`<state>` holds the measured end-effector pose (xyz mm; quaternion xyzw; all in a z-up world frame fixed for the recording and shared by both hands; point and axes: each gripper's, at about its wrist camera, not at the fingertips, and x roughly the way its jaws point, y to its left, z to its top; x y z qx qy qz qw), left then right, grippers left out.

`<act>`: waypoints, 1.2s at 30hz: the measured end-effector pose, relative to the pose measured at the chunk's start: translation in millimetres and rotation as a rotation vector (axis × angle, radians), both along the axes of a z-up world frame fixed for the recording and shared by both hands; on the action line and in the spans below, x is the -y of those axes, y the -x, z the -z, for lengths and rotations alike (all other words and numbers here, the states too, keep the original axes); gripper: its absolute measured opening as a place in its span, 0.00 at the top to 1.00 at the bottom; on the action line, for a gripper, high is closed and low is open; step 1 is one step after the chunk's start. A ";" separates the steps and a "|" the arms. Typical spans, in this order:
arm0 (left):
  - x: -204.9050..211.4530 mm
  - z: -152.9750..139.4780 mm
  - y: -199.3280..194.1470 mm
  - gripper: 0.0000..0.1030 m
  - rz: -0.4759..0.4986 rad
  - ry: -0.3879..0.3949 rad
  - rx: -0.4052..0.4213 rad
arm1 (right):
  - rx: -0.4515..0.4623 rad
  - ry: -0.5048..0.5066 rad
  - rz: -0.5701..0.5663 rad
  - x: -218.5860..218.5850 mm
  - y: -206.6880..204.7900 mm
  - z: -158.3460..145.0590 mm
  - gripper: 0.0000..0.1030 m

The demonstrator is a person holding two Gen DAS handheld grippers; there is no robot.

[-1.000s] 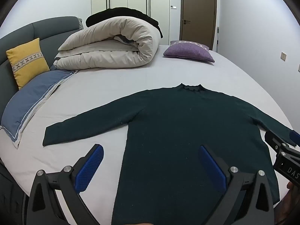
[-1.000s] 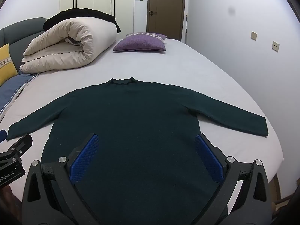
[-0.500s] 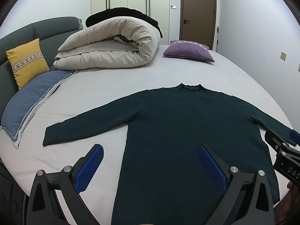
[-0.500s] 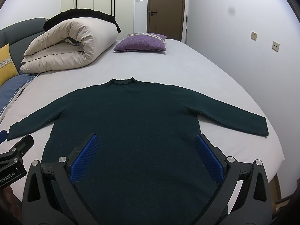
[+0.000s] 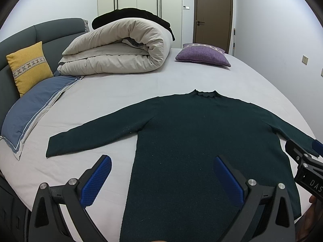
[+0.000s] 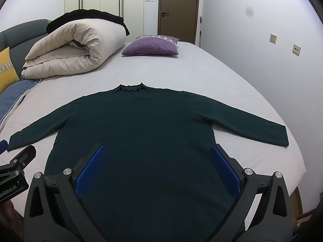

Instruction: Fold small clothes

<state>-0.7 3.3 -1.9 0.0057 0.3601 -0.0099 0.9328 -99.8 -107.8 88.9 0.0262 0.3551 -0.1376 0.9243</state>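
A dark green long-sleeved sweater (image 5: 201, 133) (image 6: 145, 125) lies flat on the bed, neck away from me and both sleeves spread out. My left gripper (image 5: 162, 162) hovers open over the sweater's lower left edge, its blue pads wide apart with nothing between them. My right gripper (image 6: 157, 151) is open too, held above the lower body of the sweater. In each view the other gripper shows at the side edge.
A rolled beige duvet (image 5: 121, 50) with a black garment (image 5: 131, 15) on top lies at the back left. A purple cushion (image 5: 201, 54) sits at the back, a yellow cushion (image 5: 28, 66) and blue pillow (image 5: 34, 106) on the left. The bed's right edge (image 6: 298, 161) is near the right sleeve.
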 end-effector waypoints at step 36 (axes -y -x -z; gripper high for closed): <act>-1.6 0.5 0.4 0.00 0.002 0.000 0.000 | -0.003 0.001 -0.006 -2.4 1.7 -0.7 0.00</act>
